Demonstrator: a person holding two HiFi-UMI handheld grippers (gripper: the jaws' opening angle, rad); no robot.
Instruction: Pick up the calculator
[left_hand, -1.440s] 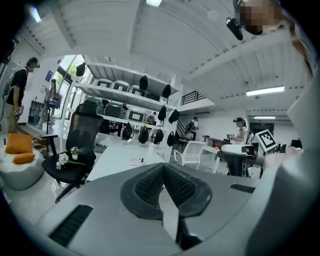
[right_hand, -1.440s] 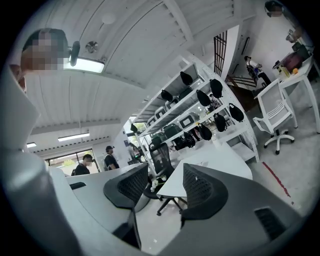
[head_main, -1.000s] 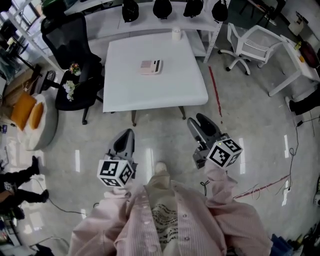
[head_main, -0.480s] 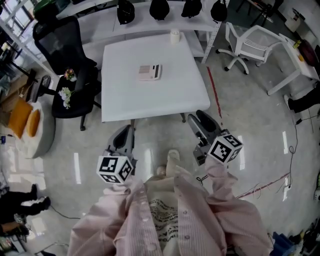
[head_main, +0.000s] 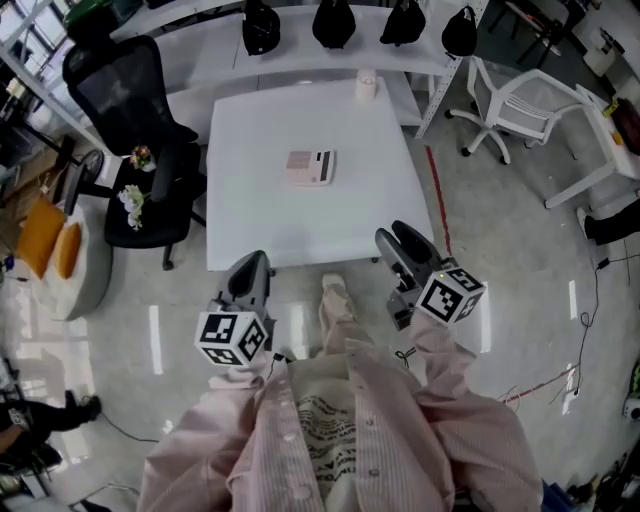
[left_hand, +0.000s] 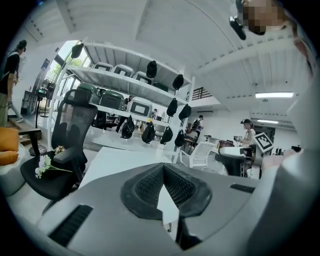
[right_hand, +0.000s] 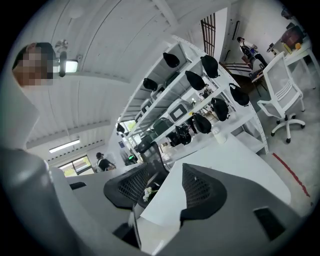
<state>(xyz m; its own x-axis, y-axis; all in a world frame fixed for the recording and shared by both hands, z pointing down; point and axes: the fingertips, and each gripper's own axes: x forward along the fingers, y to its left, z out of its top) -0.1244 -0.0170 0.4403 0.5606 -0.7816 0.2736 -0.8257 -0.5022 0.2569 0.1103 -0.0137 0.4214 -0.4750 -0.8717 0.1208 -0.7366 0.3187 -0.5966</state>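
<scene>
White table is filling more of the head view than a second ago. The person is walking up to it, one shoe now stepping in by the near edge. The pinkish calculator is lying flat around mid-table, upper centre of frame, and has been sliding lower in frame as the gap closes. Nothing is touching it. The left claw and right claw are hanging at lower centre, both at the near table edge and well apart from the calculator.

Left gripper view: the left claw is sitting with its pads meeting at the tips, nothing between them. It's pointing across the table toward the shelving. I'm not making out the calculator at this shallow angle.

Right gripper view: the right claw is sitting with jaws apart, gripping nothing. The table and a black chair are showing through the gap. No calculator in view here either.

Read: the approach is nearly finishing and the grasp is not yet starting. The right claw is looking like the readier one, being already spread. Either claw is still needing a forward reach over the table.
</scene>
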